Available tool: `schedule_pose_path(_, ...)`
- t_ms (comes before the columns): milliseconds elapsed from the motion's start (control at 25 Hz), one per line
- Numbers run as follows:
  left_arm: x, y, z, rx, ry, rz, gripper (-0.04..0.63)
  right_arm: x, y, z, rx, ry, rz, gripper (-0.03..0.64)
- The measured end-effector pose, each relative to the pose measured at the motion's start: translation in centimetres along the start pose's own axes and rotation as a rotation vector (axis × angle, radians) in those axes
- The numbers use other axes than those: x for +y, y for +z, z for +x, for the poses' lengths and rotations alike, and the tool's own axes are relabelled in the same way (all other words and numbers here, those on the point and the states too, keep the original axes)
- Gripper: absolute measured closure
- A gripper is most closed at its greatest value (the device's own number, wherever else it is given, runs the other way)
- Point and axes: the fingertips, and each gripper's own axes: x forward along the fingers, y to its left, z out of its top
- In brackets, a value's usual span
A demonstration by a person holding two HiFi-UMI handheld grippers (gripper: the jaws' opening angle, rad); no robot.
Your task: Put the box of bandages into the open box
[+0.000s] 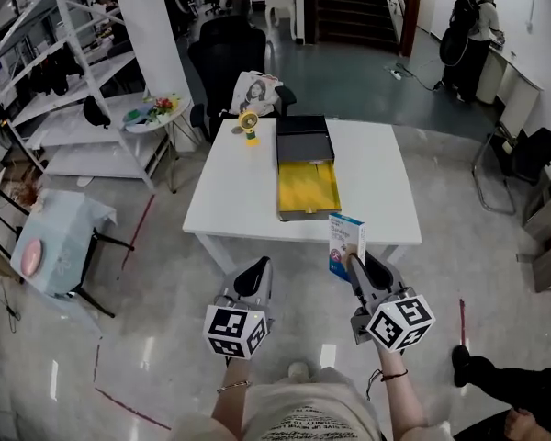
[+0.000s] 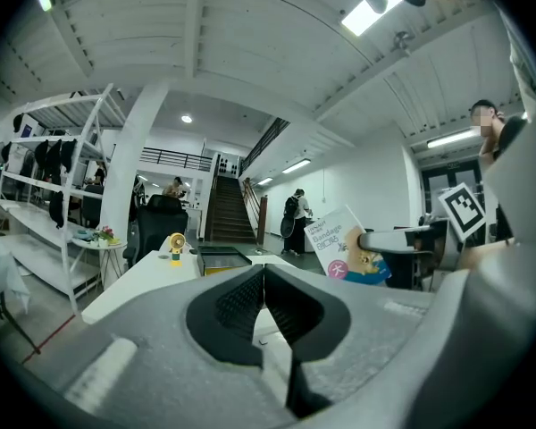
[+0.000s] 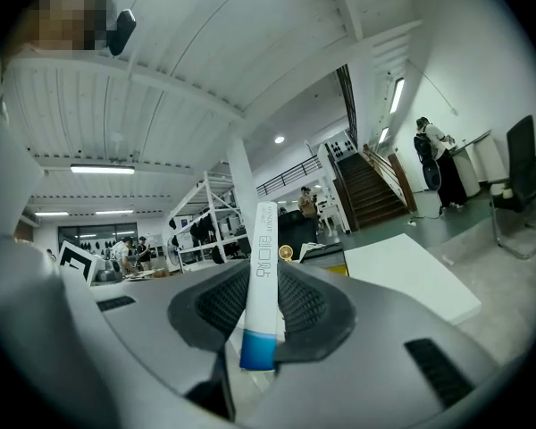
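The left tongs point(image 2: 263, 302) are closed, with nothing between them. The right tongs point(image 3: 259, 307) clench the box of bandages point(image 1: 346, 244) near its lower end, upright, just before the desk point(image 1: 367, 173). It looks like light, thin cardboard that crushes easily, so gentle pressure on the broad faces suits it. Farther on the desk lies the open box point(image 1: 305, 215).

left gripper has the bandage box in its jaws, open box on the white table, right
No, the right gripper has the bandage box in its jaws, per the right gripper view. The open box is on the white table.
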Motion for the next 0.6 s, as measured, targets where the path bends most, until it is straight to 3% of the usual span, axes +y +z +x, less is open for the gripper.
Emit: schedule_pose_path(600, 4.1, -1.5, 7.3, 0.031, 0.008, -0.065, 0.572, -5.1, -0.1, 7.3, 0.022, -0.018, 0.054, 0.526)
